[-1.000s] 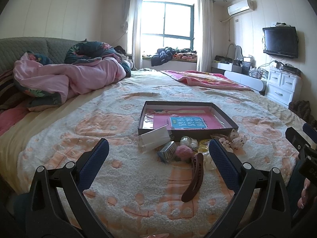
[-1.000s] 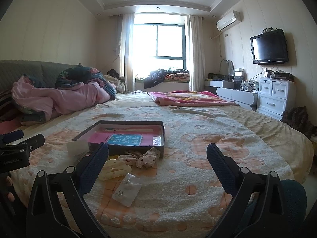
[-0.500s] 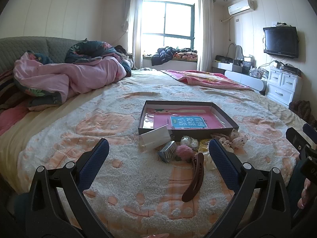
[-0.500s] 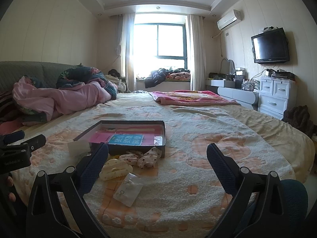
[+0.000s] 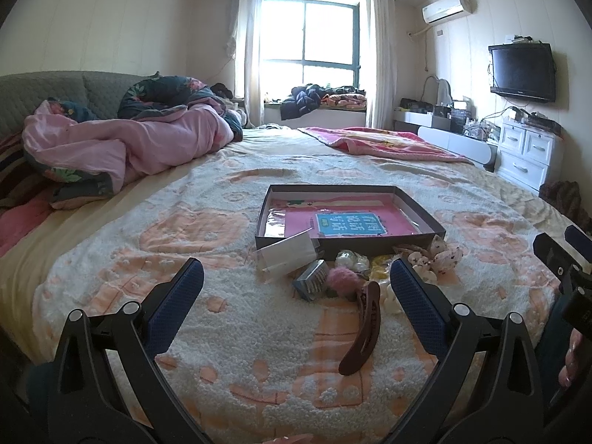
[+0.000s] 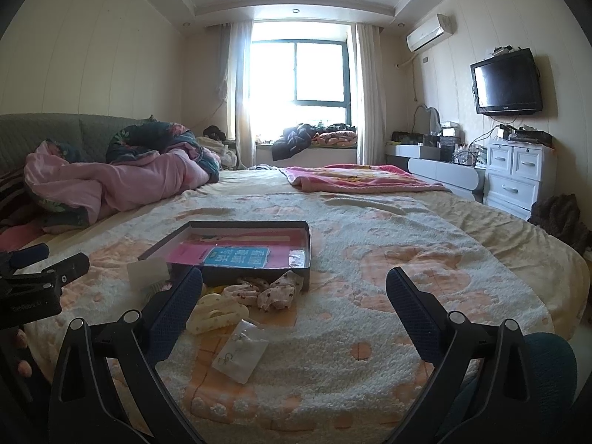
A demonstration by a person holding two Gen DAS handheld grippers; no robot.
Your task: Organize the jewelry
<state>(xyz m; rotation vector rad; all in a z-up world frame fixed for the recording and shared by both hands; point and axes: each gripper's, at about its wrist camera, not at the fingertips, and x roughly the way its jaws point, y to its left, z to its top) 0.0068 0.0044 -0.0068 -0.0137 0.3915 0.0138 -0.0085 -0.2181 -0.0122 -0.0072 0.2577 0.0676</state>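
A big bed [image 5: 111,259] fills the room, covered with a fuzzy cream blanket with peach shapes. A lumpy pink quilt [image 5: 122,144] sits on it at 10 o'clock in the left wrist view.

In the middle of the bed lies a flat dark box [image 5: 344,218]. It is open, with low walls. Inside it is pink, with a blue card that has white letters.

The little things are piled just in front of the box's near wall. A long dark red hair clip [image 5: 364,327] is the closest one in the left view, at about 5 o'clock from the box. Above it is a fluffy pink ball [image 5: 342,281], and beside that a small gray comb-like clip [image 5: 312,283]. A clear plastic bag [image 5: 286,255] leans against the box at its near left corner. A spotted cloth hair tie [image 6: 275,290] lies touching the box front. In the right view, a cream claw clip [image 6: 214,312] sits at 7 o'clock from the hair tie, and a small clear packet with earrings [image 6: 240,351] lies at 6 o'clock, closest to that camera.

The left gripper [image 5: 296,292] hangs low over the blanket, aimed at the pile. Its blue fingers are spread wide and hold nothing. The right gripper [image 6: 294,298] is the same, spread wide and empty, with the cream clip by its left finger.
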